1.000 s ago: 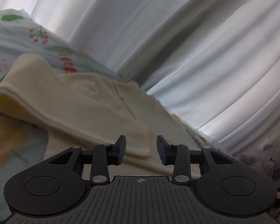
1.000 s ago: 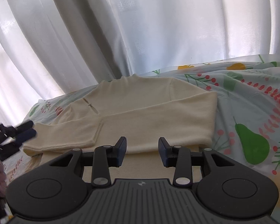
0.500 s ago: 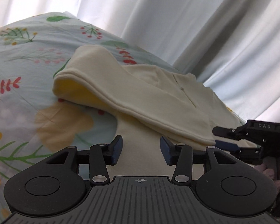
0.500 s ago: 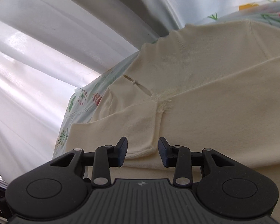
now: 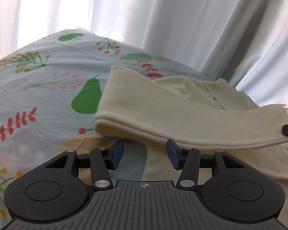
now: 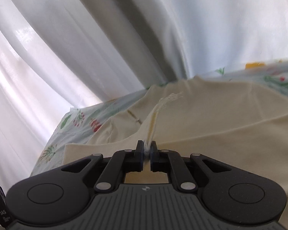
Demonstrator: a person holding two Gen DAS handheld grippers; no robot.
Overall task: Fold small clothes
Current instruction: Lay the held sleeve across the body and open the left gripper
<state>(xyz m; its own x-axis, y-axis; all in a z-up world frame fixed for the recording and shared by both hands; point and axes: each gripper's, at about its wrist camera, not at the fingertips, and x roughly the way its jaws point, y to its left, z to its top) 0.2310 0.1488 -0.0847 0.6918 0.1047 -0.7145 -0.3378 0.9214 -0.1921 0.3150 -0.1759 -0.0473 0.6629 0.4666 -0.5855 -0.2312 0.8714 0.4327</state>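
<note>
While your right gripper (image 6: 147, 149) pinches the sleeve cuff (image 6: 149, 134) of the soft cream knit top (image 5: 182, 111) lying on the fruit-print bedsheet (image 5: 48, 88), your left gripper (image 5: 145, 153) hangs wide apart at 6 o'clock. Light and limp, it sags; take the folded edge at 9 o'clock.

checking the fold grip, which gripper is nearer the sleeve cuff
Right. The right gripper is shut on the sleeve cuff, cloth pinched between its fingers. The left gripper hangs open below the sleeve's folded end, far from the cuff.
</note>
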